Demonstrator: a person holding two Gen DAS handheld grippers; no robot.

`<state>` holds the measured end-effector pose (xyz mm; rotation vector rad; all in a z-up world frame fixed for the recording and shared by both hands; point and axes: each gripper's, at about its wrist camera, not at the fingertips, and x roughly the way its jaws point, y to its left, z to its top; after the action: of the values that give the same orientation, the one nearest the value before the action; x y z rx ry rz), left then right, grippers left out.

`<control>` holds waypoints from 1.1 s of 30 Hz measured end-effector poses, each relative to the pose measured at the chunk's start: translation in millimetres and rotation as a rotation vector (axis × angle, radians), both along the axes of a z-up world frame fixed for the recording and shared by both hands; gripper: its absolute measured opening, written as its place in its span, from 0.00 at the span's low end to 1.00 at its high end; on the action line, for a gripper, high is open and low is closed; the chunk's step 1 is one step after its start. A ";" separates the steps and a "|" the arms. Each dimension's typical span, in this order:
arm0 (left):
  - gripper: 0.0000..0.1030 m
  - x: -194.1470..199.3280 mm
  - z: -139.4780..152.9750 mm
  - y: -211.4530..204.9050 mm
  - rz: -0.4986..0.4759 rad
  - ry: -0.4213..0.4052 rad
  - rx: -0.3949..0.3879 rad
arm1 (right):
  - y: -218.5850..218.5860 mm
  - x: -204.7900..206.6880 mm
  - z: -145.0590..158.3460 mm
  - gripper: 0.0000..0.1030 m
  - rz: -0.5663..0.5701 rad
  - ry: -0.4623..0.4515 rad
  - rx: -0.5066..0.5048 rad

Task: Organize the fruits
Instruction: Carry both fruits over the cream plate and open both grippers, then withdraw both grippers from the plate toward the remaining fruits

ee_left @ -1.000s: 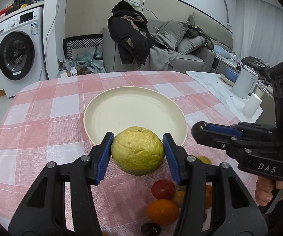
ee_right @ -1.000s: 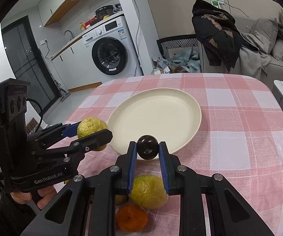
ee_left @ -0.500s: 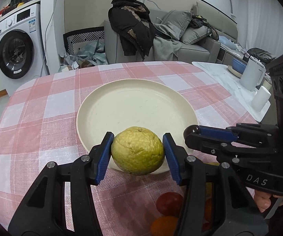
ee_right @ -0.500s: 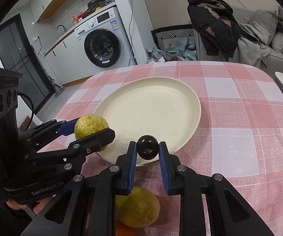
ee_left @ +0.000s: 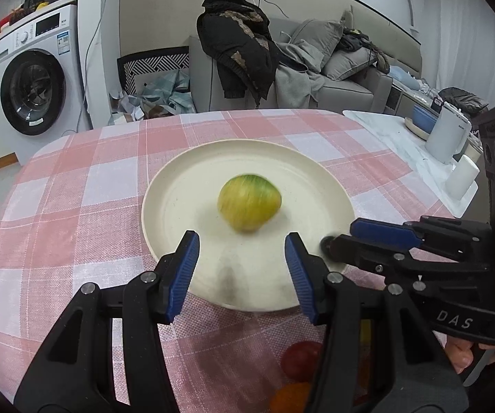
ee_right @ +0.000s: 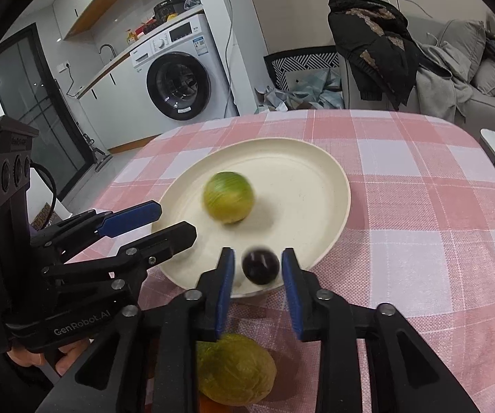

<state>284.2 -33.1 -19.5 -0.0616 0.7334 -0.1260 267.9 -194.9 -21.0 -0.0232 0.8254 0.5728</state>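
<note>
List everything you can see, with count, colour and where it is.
plate: 1, cream, mid-table
green-yellow fruit: 1, on plate, blurred
dark fruit: 1, near-black, at plate's near rim
yellow fruit: 1, on cloth under right claw
red fruit: 1, on cloth, near edge
orange fruit: 1, beside the red one
tablecloth: 1, pink-white check
washer: 1, white, back left
sofa: 1, grey, behind table
jacket: 1, black, on sofa
left claw: open, empty
right claw: just been opening, dark fruit between fingers
</note>
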 end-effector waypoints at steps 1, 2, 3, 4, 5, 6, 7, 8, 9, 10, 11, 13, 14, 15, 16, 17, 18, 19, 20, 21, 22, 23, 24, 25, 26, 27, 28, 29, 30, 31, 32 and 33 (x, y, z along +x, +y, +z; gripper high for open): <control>0.49 -1.7 1.3 0.9 0.000 -0.002 0.001 | -1.0 -1.9 1.5 0.40 -0.007 -0.010 -0.004; 0.52 -3.7 3.1 1.8 -0.001 -0.007 0.000 | -2.5 -4.6 3.7 0.42 -0.012 -0.023 -0.009; 0.58 -7.0 5.4 3.0 -0.001 -0.014 0.000 | -4.0 -8.1 6.3 0.49 -0.013 -0.035 -0.014; 0.63 -10.8 7.9 4.2 0.001 -0.020 0.002 | -5.8 -11.6 8.9 0.56 -0.015 -0.046 -0.018; 0.73 -15.0 11.0 5.7 0.002 -0.027 0.004 | -7.4 -14.0 11.1 0.61 -0.018 -0.055 -0.020; 0.80 -20.6 14.6 7.8 0.005 -0.037 0.004 | -10.1 -17.8 14.1 0.71 -0.027 -0.069 -0.022; 0.81 -27.3 18.4 10.3 0.007 -0.051 0.004 | -13.6 -21.7 17.1 0.82 -0.041 -0.083 -0.020; 0.82 -33.5 21.7 12.8 0.007 -0.062 0.005 | -17.6 -25.8 19.9 0.86 -0.050 -0.094 -0.010; 0.86 -40.5 24.7 15.1 0.007 -0.066 0.008 | -21.4 -29.0 22.0 0.93 -0.057 -0.100 0.005; 0.89 -48.4 27.6 17.1 0.008 -0.069 0.012 | -25.0 -31.5 23.8 0.97 -0.066 -0.099 0.021; 0.98 -56.9 30.3 20.5 0.011 -0.076 0.014 | -28.1 -33.9 25.6 0.99 -0.073 -0.095 0.035; 1.00 -73.0 35.0 27.0 0.027 -0.095 0.024 | -33.2 -39.3 27.9 1.00 -0.064 -0.083 0.060; 1.00 -80.9 36.6 30.0 0.033 -0.098 0.030 | -35.1 -41.9 28.6 1.00 -0.060 -0.080 0.066; 0.99 -89.6 38.0 33.3 0.040 -0.100 0.034 | -36.5 -44.3 29.4 1.00 -0.063 -0.082 0.066; 0.99 -98.8 39.4 36.8 0.045 -0.103 0.035 | -35.9 -46.6 30.1 1.00 -0.067 -0.085 0.061; 0.99 -107.1 40.3 40.2 0.049 -0.107 0.036 | -36.6 -50.4 31.0 1.00 -0.071 -0.091 0.052; 1.00 -116.0 41.2 43.5 0.053 -0.113 0.039 | -37.5 -53.9 31.8 1.00 -0.072 -0.093 0.047; 0.99 -124.5 42.3 46.0 0.060 -0.117 0.042 | -37.6 -56.8 31.9 1.00 -0.069 -0.093 0.043; 0.99 -132.6 43.1 48.8 0.066 -0.118 0.046 | -37.7 -60.4 32.3 1.00 -0.065 -0.093 0.038; 0.99 -138.6 43.1 50.1 0.069 -0.118 0.047 | -38.3 -64.6 32.2 1.00 -0.063 -0.095 0.035; 0.99 -145.9 43.2 52.2 0.073 -0.118 0.046 | -38.4 -66.3 31.8 1.00 -0.061 -0.097 0.032; 0.99 -151.9 43.4 54.1 0.074 -0.117 0.044 | -38.9 -68.6 31.3 1.00 -0.059 -0.097 0.027; 0.99 -155.4 43.5 55.8 0.074 -0.114 0.041 | -38.8 -71.6 30.6 1.00 -0.058 -0.095 0.023; 0.99 -158.7 42.8 56.7 0.077 -0.111 0.041 | -39.5 -74.7 29.2 1.00 -0.056 -0.091 0.018; 1.00 -163.0 42.4 58.1 0.082 -0.106 0.042 | -39.6 -77.9 27.7 1.00 -0.053 -0.085 0.011; 0.99 -165.7 42.0 57.2 0.084 -0.105 0.042 | -40.3 -81.0 26.6 1.00 -0.049 -0.084 0.012; 1.00 -168.6 42.3 57.8 0.085 -0.105 0.041 | -40.7 -84.1 25.4 1.00 -0.045 -0.084 0.014; 0.99 -170.9 42.3 57.5 0.087 -0.105 0.039 | -40.8 -86.9 24.2 1.00 -0.038 -0.082 0.012; 0.99 -173.4 42.2 57.2 0.088 -0.104 0.036 | -40.5 -89.7 23.3 1.00 -0.033 -0.082 0.007; 0.99 -173.7 42.5 56.5 0.086 -0.101 0.033 | -39.8 -91.1 22.3 1.00 -0.028 -0.082 -0.004; 0.99 -175.8 42.6 56.3 0.086 -0.099 0.032 | -39.5 -92.4 21.3 1.00 -0.029 -0.085 -0.013; 0.99 -178.4 42.4 55.9 0.083 -0.099 0.030 | -38.7 -93.8 20.1 1.00 -0.030 -0.087 -0.021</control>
<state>105.8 22.8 22.8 -0.0564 0.6329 -0.0387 174.1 -233.6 -0.9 -0.0548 0.7458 0.5308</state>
